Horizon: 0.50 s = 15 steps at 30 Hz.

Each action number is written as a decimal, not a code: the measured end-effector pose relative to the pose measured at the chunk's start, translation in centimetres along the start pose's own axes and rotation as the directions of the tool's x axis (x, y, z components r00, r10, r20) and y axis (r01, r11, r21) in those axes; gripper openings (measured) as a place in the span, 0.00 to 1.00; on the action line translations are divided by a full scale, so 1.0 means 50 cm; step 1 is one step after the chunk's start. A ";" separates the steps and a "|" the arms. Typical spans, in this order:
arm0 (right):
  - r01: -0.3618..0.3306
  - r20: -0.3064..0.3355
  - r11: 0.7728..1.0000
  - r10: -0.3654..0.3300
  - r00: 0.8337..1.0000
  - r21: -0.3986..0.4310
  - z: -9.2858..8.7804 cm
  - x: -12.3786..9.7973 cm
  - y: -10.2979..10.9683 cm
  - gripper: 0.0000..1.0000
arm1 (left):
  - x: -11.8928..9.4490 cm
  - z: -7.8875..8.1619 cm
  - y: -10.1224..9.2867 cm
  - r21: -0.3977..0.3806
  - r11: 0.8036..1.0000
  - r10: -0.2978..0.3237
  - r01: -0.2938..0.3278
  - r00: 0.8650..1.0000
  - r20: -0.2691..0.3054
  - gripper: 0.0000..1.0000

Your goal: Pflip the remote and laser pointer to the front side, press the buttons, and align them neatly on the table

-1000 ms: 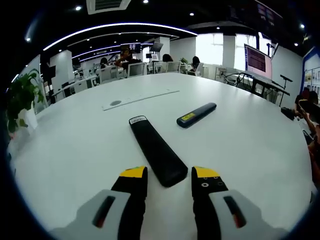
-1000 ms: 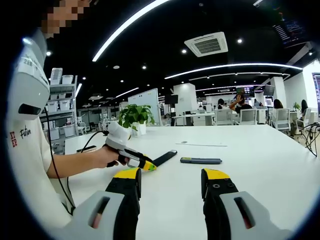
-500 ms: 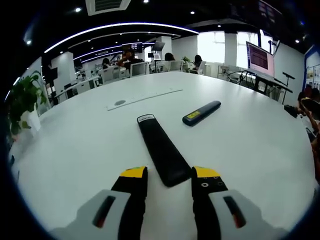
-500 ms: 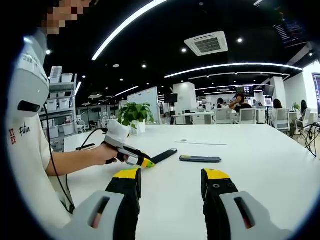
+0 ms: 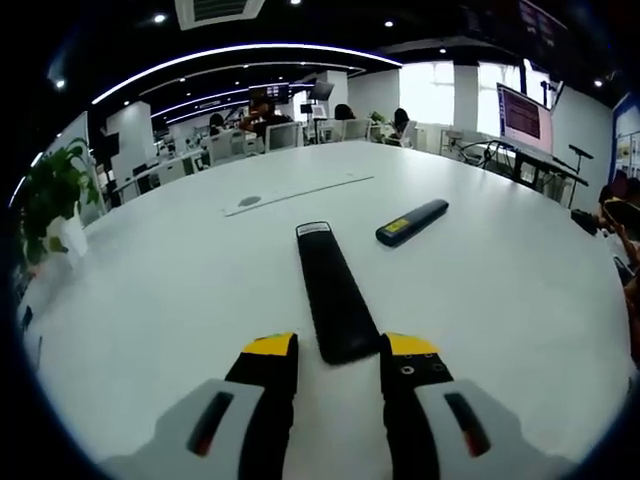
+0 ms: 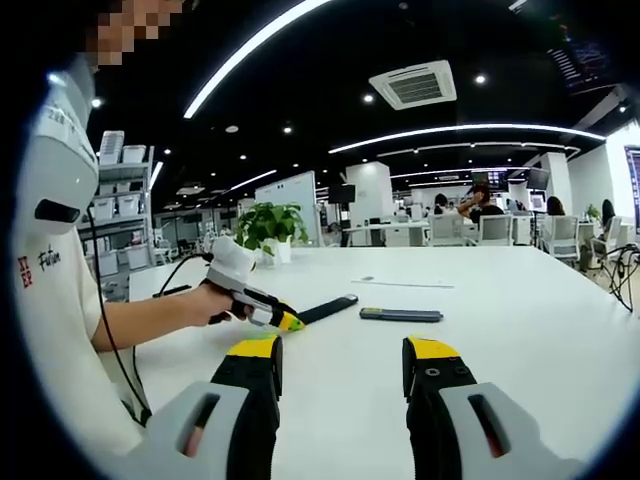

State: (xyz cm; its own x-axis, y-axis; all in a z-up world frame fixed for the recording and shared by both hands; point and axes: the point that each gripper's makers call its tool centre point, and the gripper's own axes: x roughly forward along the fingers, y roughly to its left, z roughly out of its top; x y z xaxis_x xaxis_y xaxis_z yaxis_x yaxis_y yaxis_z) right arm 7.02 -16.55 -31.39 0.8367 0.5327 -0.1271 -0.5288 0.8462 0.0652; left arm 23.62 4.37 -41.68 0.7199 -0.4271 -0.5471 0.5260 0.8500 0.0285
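Roughly, near to far, landmark = remote:
left gripper: jaws spread, holding nothing; near end of remote lies just between or just ahead of the yellow tips, contact can't be judged. From the right gripper view it sits at the remote's near end, held in the person's hand.
right gripper: jaws released, empty, held back well short of the remote, above bare counter.
remote: long black bar lying flat on the white counter, plain dark face up with a small label at its far end, no buttons seen, so it looks back-side up.
laser pointer: dark slim stick with a yellow label, beyond and to the right of the remote's far end, apart from it, angled differently.
progress: likely at the start. Neither item appears flipped, no button press evident, the two are not lined up. Left: flip both, press, align.
containers: none near the remote; a potted plant stands far off to its left at the counter edge, pot holding green leaves.
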 end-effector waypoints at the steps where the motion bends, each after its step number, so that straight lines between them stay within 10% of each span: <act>1: -0.002 0.001 1.000 0.002 1.000 0.001 0.001 0.000 0.002 0.50 | 0.000 0.000 0.000 0.001 1.000 0.001 -0.001 1.000 0.000 0.34; 15: -0.001 -0.001 1.000 0.001 1.000 -0.008 0.002 -0.009 0.011 0.50 | 0.015 0.011 -0.011 0.017 1.000 -0.007 0.007 1.000 0.014 0.34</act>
State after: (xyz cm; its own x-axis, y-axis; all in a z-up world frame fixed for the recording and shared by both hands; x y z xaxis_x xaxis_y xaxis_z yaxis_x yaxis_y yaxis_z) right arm 6.36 -16.34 -31.21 0.8360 0.5337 -0.1278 -0.5309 0.8454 0.0579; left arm 24.12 3.45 -41.66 0.7224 -0.4374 -0.5355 0.5383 0.8418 0.0387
